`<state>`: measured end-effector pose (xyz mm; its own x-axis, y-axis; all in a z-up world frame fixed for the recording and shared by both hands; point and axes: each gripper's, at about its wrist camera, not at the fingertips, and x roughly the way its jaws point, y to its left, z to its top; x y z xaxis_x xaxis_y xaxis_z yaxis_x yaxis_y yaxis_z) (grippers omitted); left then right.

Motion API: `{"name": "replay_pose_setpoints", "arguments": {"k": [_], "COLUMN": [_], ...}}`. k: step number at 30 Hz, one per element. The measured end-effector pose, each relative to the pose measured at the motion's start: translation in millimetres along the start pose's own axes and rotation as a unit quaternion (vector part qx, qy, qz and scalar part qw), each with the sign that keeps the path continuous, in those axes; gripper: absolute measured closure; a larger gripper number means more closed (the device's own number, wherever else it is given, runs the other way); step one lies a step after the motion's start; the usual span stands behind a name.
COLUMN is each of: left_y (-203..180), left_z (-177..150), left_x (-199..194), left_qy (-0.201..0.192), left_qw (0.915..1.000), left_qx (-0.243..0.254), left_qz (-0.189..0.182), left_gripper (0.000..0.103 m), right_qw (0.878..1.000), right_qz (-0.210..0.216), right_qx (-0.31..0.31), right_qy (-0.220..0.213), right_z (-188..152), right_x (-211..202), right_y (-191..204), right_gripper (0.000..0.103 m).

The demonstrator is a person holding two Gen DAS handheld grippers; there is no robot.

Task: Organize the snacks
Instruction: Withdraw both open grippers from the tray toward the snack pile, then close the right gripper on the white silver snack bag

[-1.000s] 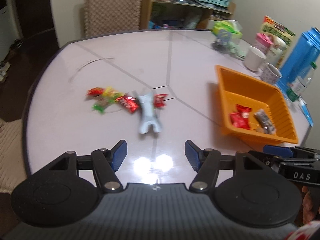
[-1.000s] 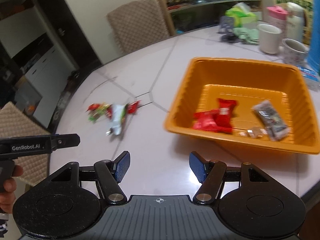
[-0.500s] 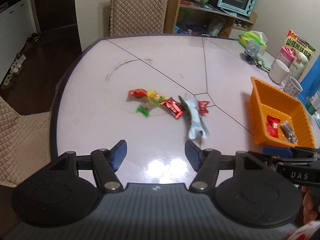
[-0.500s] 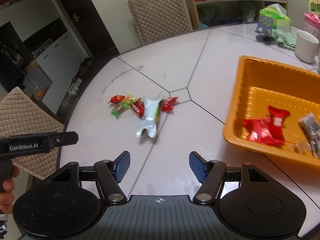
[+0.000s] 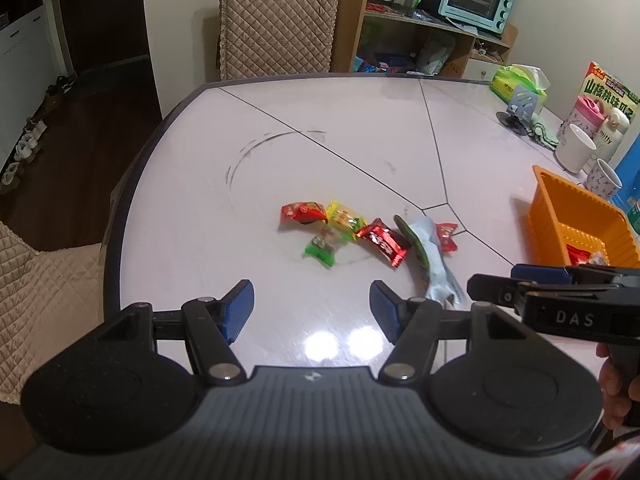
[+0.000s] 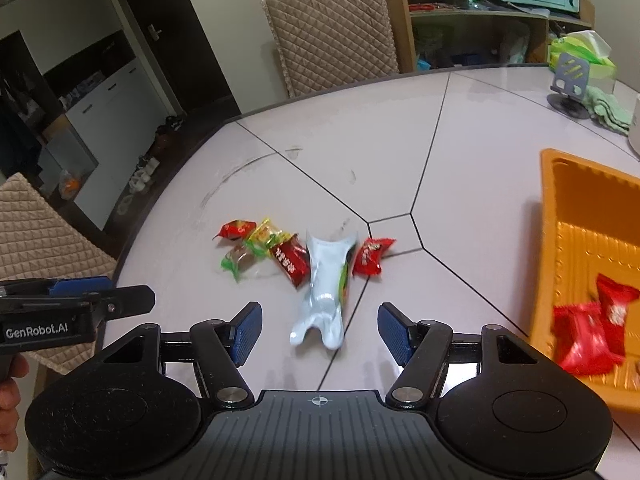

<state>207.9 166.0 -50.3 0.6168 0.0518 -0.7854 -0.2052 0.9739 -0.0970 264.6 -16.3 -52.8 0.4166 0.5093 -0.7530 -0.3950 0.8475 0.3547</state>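
In the left wrist view the left gripper [image 5: 311,304] hangs spread and empty, the snacks [image 5: 344,232] lying loose on the tabletop [image 5: 200,208] just beyond it, the basket [image 5: 560,216] far right. In the right wrist view the right gripper [image 6: 320,330] is likewise spread and empty, the silver pouch [image 6: 326,292] just ahead between its fingers; light, crinkly and slippery, it is probably best pinched across its narrow near end

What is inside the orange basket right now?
The orange basket holds red snack packets, blurred. In the left wrist view the right gripper covers part of its floor, and its far side is cut off.
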Motion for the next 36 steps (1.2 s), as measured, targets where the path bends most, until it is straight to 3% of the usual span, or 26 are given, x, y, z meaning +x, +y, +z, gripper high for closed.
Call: {"name": "replay_pose_setpoints", "arguments": {"k": [3, 8, 17, 31, 36], "left_y": [3.3, 6.1, 6.5, 2.8, 0.2], "left_z": [3.3, 7.5, 17.0, 21.1, 20.6], "left_x": [11.2, 28.2, 53.8, 78.2, 86.4], "left_qy": [0.004, 0.01, 0.017, 0.026, 0.031], "left_qw": [1.0, 0.9999, 0.9993, 0.9979, 0.9969], "left_qx": [0.003, 0.012, 0.033, 0.058, 0.071], "left_qz": [-0.003, -0.006, -0.009, -0.012, -0.01], "left_gripper": [0.042, 0.042, 0.042, 0.044, 0.05], "right_qw": [1.0, 1.0, 0.999, 0.999, 0.999], "right_qz": [-0.008, -0.017, -0.029, -0.035, -0.038], "right_qx": [-0.007, -0.005, 0.005, 0.008, -0.005], "right_qy": [0.005, 0.02, 0.037, 0.038, 0.024], "right_z": [6.0, 11.8, 14.6, 15.8, 15.8], "right_x": [15.9, 42.4, 70.9, 77.1, 72.0], "right_y": [3.8, 3.5, -1.0, 0.1, 1.6], "right_gripper": [0.039, 0.051, 0.06, 0.072, 0.073]}}
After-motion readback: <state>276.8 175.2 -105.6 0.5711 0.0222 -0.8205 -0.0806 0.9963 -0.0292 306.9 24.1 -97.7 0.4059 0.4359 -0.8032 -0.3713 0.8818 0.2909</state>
